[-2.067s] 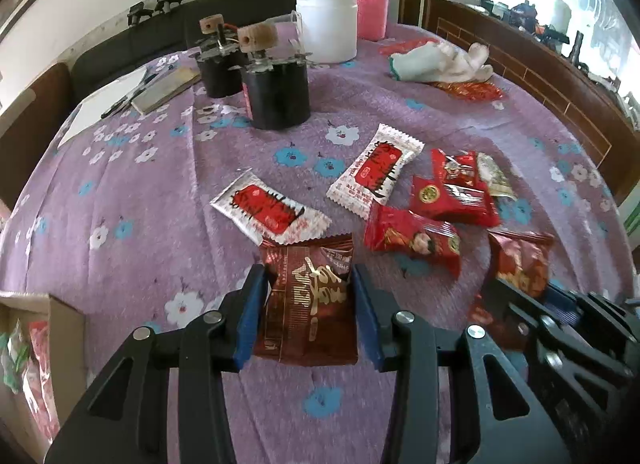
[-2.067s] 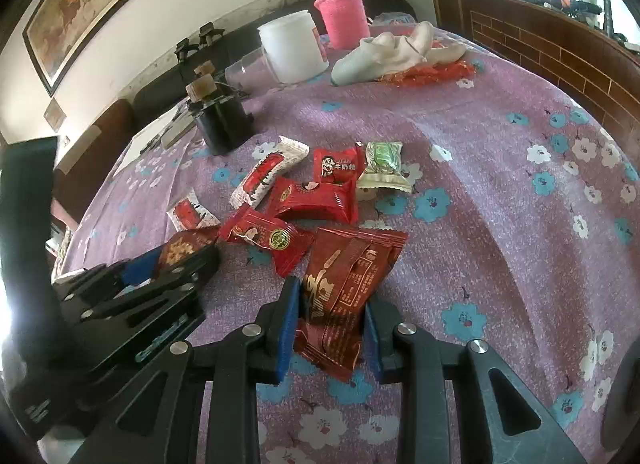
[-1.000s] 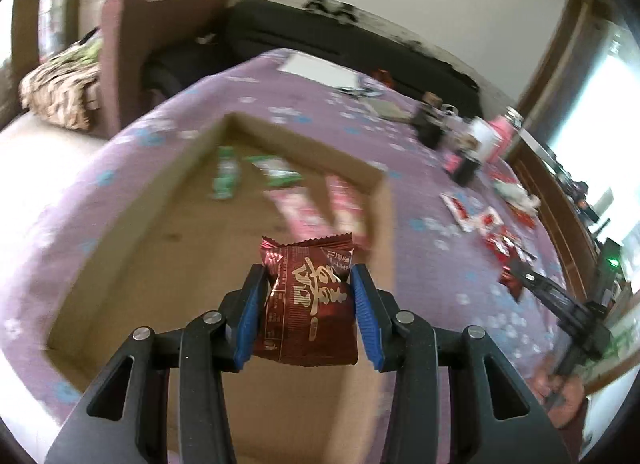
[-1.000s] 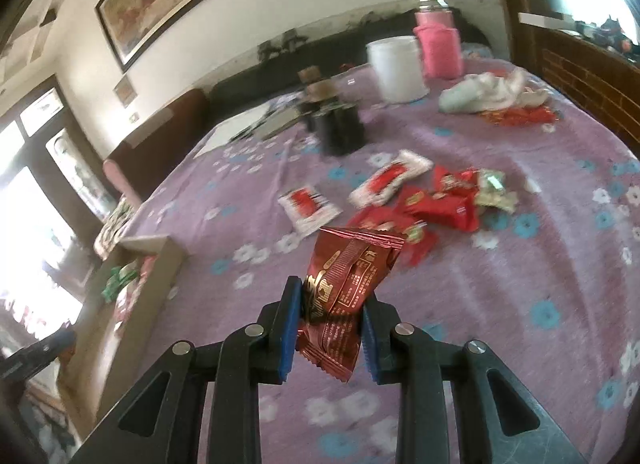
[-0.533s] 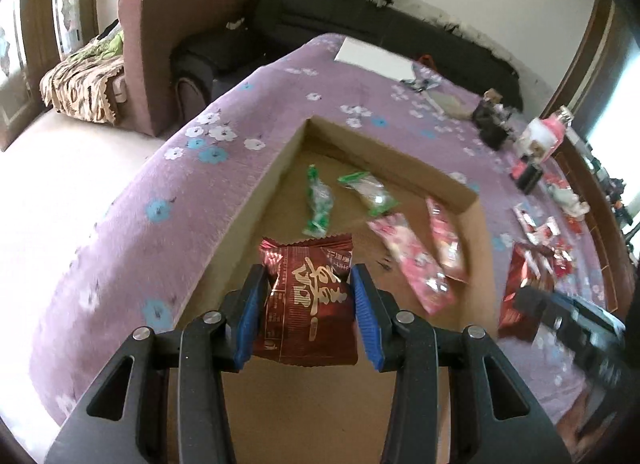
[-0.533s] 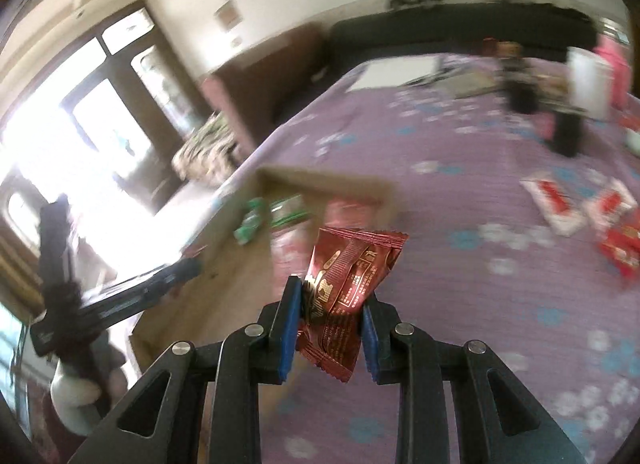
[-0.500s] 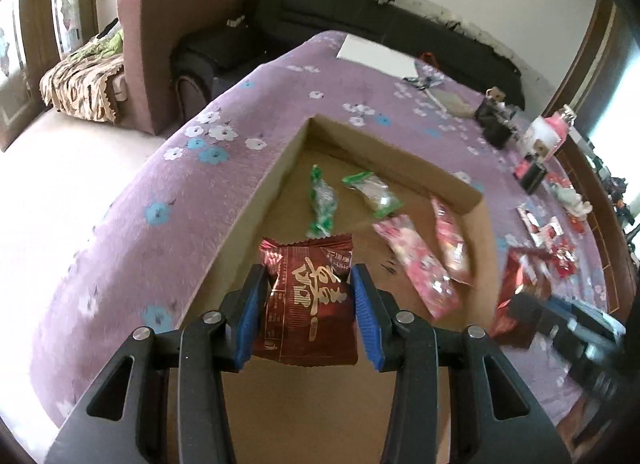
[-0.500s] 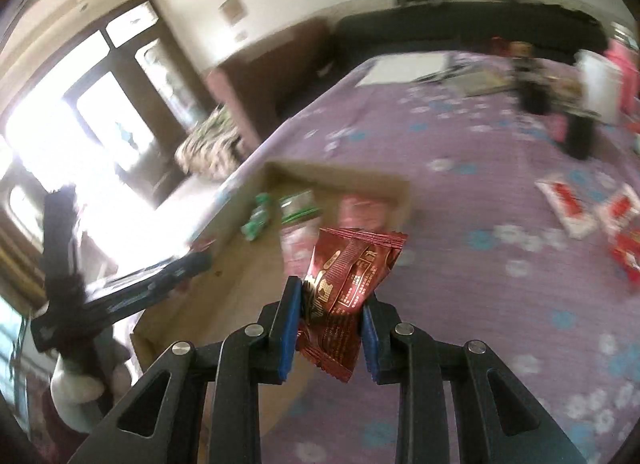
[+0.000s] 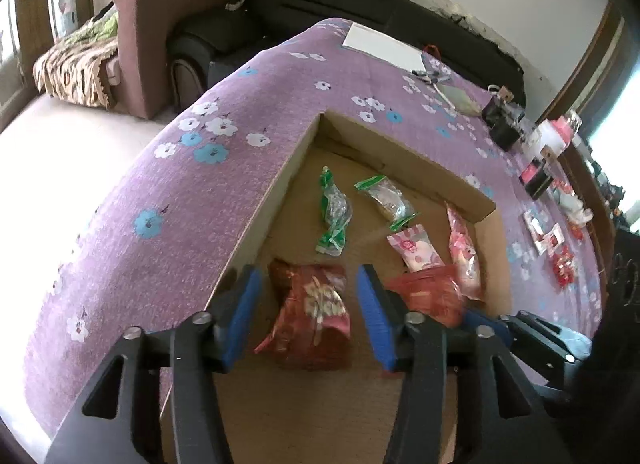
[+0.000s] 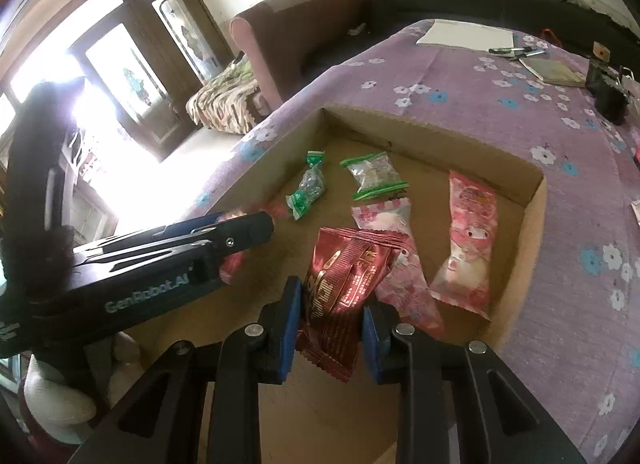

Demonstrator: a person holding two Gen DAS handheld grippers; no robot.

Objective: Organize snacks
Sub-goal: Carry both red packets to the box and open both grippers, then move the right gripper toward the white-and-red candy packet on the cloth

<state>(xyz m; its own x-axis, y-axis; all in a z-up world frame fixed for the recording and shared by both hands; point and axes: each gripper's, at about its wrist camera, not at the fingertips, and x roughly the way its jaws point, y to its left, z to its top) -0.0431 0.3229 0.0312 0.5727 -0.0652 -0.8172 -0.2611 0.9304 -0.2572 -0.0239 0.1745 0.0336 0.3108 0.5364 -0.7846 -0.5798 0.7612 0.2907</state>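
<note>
The left gripper (image 9: 308, 316) has its blue pads spread wide, and a dark red snack packet (image 9: 310, 322) sits blurred in the gap between them, touching neither pad; it looks to be dropping onto the floor of the cardboard box (image 9: 288, 180). The right gripper (image 10: 330, 326) pinches a second dark red packet (image 10: 344, 288) across its lower half, the crimped top fanning out toward 12 o'clock above the box.

Both packets look light, crinkly and slick, with soft contents, so a pinch across the flat middle or on a sealed edge should hold better than one on the puffed corners, and a hard squeeze could crush what is inside.

In the right wrist view, two pink packets (image 10: 468, 248) lie at 1 to 2 o'clock of the held one, and two green-ended sweets (image 10: 308, 188) at 11 to 12 o'clock. More red snacks (image 9: 560, 264) wait on the purple flowered tablecloth (image 9: 180, 204) at 3 o'clock, well apart from the box.
</note>
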